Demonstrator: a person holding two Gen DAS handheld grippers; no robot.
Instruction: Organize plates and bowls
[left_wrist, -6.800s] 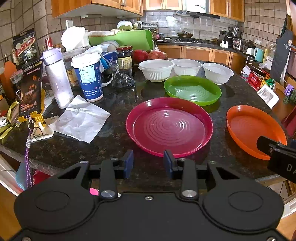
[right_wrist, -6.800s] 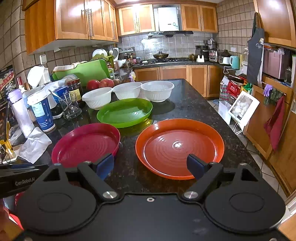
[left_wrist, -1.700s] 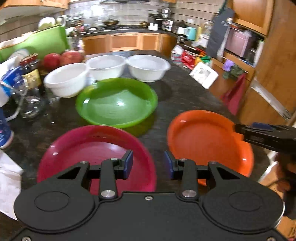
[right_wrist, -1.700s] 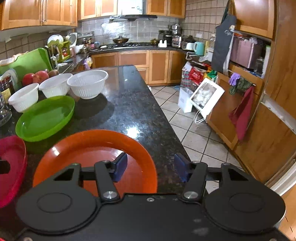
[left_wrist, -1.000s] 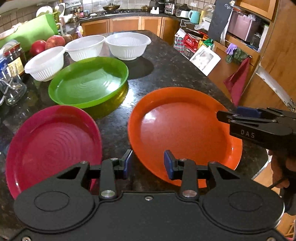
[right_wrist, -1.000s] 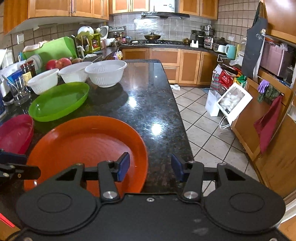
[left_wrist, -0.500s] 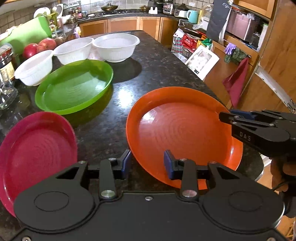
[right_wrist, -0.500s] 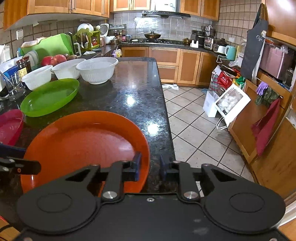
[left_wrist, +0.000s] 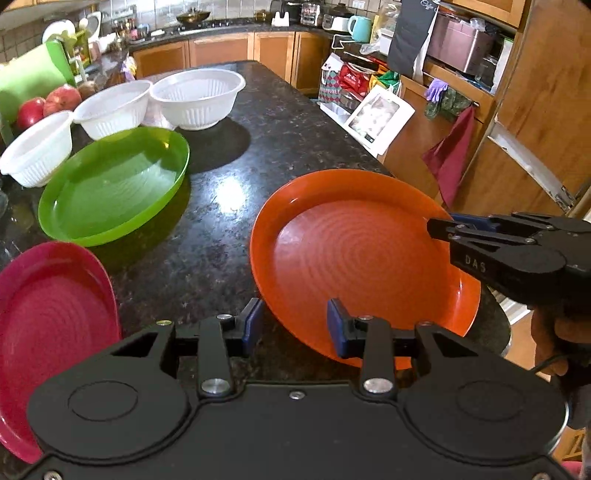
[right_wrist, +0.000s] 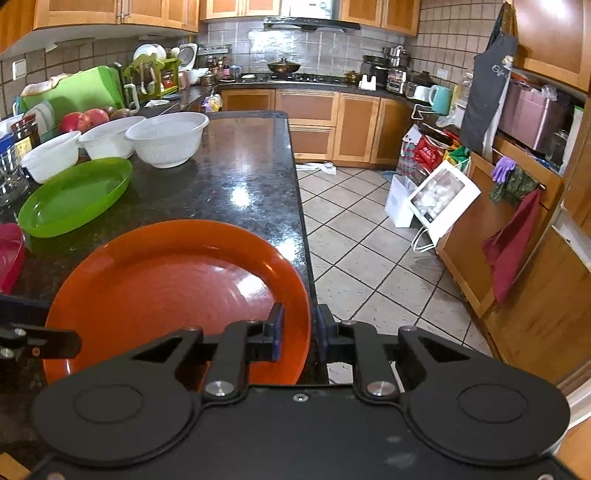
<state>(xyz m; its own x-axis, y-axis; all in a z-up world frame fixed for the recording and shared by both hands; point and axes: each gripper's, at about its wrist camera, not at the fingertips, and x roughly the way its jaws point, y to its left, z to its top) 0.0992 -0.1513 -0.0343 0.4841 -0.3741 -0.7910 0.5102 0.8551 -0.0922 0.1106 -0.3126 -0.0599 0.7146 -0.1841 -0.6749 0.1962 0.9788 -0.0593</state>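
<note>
An orange plate (left_wrist: 354, 251) lies at the counter's right front corner, also in the right wrist view (right_wrist: 173, 291). My right gripper (right_wrist: 299, 334) is shut on its right rim; it shows from the side in the left wrist view (left_wrist: 439, 227). My left gripper (left_wrist: 293, 325) is open and empty, its jaws straddling the orange plate's near left rim without touching. A green plate (left_wrist: 110, 186) lies behind to the left, a red plate (left_wrist: 51, 317) at the near left. Three white bowls (left_wrist: 197, 96) stand in a row at the back.
The dark granite counter (left_wrist: 236, 173) ends just right of the orange plate, with tiled floor (right_wrist: 362, 240) below. Apples (left_wrist: 48, 103), a green cutting board (right_wrist: 77, 92) and jars crowd the back left. Bags and a white box (right_wrist: 439, 199) stand on the floor.
My right gripper has closed onto the orange plate's right rim. My left gripper has swung right, from over the red plate to the orange plate's near left rim, staying open.
</note>
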